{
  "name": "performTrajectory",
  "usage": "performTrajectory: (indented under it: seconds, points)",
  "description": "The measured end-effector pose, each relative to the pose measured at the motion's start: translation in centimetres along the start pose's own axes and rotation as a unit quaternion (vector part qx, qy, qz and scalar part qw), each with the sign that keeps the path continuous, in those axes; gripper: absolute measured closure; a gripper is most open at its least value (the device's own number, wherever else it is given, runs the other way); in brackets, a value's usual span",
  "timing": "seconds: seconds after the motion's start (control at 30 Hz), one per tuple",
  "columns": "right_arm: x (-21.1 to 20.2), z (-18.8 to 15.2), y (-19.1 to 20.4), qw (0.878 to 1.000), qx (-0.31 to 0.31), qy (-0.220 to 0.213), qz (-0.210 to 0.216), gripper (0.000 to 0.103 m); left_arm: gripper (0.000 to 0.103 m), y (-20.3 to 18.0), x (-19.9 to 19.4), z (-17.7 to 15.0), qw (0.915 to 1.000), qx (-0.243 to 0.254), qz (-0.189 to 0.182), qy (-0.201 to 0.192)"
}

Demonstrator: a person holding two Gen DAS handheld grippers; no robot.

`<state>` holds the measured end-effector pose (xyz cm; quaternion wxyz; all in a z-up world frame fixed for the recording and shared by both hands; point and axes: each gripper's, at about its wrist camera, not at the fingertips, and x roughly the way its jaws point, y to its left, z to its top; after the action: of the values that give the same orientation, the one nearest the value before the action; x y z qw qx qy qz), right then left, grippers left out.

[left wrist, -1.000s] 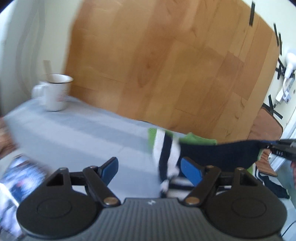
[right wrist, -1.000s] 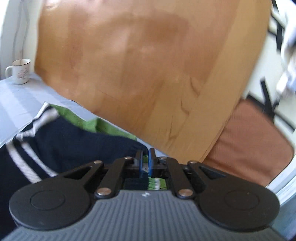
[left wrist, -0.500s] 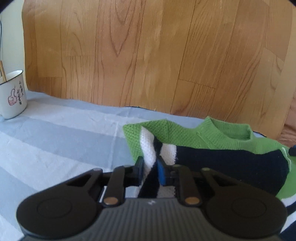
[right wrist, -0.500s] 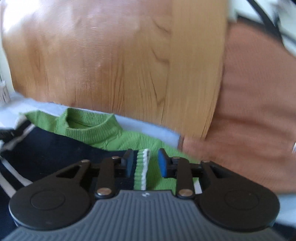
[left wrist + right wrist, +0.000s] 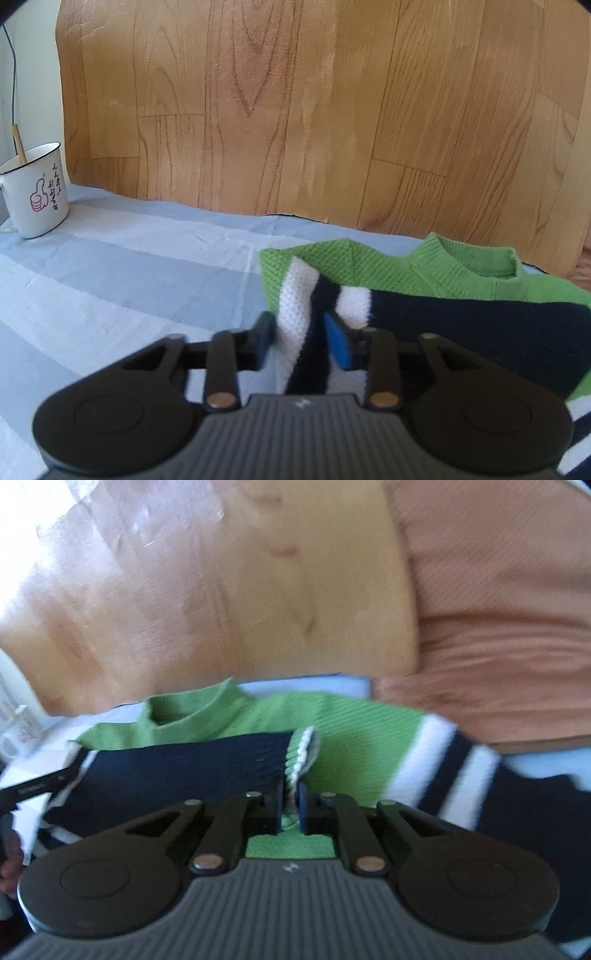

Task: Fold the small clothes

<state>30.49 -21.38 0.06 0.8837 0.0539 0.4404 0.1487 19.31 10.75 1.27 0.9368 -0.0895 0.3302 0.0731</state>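
Tongs, two: left tongs (image 5: 301,338) opening around one sweater (image 5: 461,321) (striped), right tongs (image 5: 291,805) closing on it.

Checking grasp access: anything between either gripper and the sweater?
Nothing visible. The sweater already sits between the left gripper's fingers, whose jaws are opening around its striped sleeve; the right gripper is closing on the ribbed hem. The mug stands far off.

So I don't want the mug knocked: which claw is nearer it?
Left. The left claw sits at the sweater's striped edge, the mug beyond; the right claw is farther across the sweater.
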Motion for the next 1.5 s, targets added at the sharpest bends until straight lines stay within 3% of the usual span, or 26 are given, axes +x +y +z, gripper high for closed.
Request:
performTrajectory:
  seconds: [0.07, 0.17, 0.27, 0.43, 0.53, 0.57, 0.6, 0.7, 0.8, 0.87, 0.93, 1.0, 1.07, 1.2, 1.3, 1.4, 1.5]
  points:
    - [-1.0, -0.3, -1.8, 0.999, 0.020, -0.006, -0.040, 0.087, 0.060, 0.3, 0.0, 0.1, 1.0000, -0.005, 0.001, 0.002]
    - [-5.5, -1.6, -5.9, 0.990, 0.126, -0.056, -0.018, 0.085, 0.056, 0.6, 0.0, 0.1, 0.9999, -0.011, -0.009, 0.003]
    - [-11.2, -4.5, -10.0, 0.967, 0.223, -0.122, -0.024, 0.083, 0.055, 0.7, -0.1, 0.0, 0.9999, -0.012, -0.009, 0.002]
    - [-18.1, -10.3, -15.5, 0.921, 0.333, -0.171, -0.107, 0.081, 0.055, 0.5, -0.3, 0.0, 1.0000, -0.003, -0.005, -0.002]
    - [-19.4, -12.5, -18.7, 0.894, 0.391, -0.181, -0.122, 0.078, 0.055, 0.3, -0.4, -0.1, 1.0000, 0.003, -0.002, -0.005]
    - [-19.5, -12.9, -19.6, 0.887, 0.406, -0.183, -0.123, 0.072, 0.055, 0.2, -0.4, -0.1, 1.0000, 0.005, -0.001, -0.007]
    - [-19.5, -13.3, -20.3, 0.881, 0.419, -0.185, -0.122, 0.066, 0.054, 0.2, -0.4, -0.1, 1.0000, 0.006, 0.000, -0.008]
    - [-18.2, -13.4, -21.7, 0.871, 0.443, -0.183, -0.108, 0.064, 0.053, 0.0, -0.5, -0.2, 0.9998, 0.011, -0.001, -0.013]
    - [-16.4, -12.9, -22.3, 0.873, 0.441, -0.179, -0.108, 0.066, 0.052, -0.4, -0.7, -0.3, 0.9995, 0.024, -0.002, -0.021]
    - [-16.0, -12.7, -22.5, 0.873, 0.431, -0.198, -0.116, 0.066, 0.052, -0.7, -0.8, -0.4, 0.9991, 0.032, -0.003, -0.027]
    - [-15.0, -11.9, -22.5, 0.881, 0.416, -0.188, -0.127, 0.090, 0.052, -0.8, -1.1, -0.4, 0.9989, 0.033, -0.003, -0.034]
    - [-14.8, -10.9, -22.0, 0.882, 0.414, -0.185, -0.128, 0.093, 0.052, -0.5, -1.5, -0.3, 0.9986, 0.030, -0.010, -0.041]
    - [-15.0, -9.2, -19.9, 0.896, 0.385, -0.201, -0.096, 0.094, 0.054, 0.1, -2.2, 0.1, 0.9986, 0.023, -0.016, -0.045]
    - [-14.7, -4.5, -11.9, 0.942, 0.260, -0.209, -0.029, 0.094, 0.055, 2.6, -4.8, 1.5, 0.9957, -0.033, -0.045, -0.074]
    - [-12.9, -1.2, -4.4, 0.968, 0.153, -0.197, 0.025, 0.094, 0.055, 4.5, -6.6, 2.4, 0.9897, -0.071, -0.093, -0.083]
    - [-10.5, 0.6, 3.7, 0.980, 0.035, -0.180, 0.072, 0.094, 0.053, 5.6, -7.6, 3.0, 0.9816, -0.087, -0.148, -0.084]
    - [-7.1, -0.5, 11.7, 0.980, -0.094, -0.139, 0.106, 0.094, 0.047, 6.3, -7.5, 3.3, 0.9719, -0.093, -0.206, -0.065]
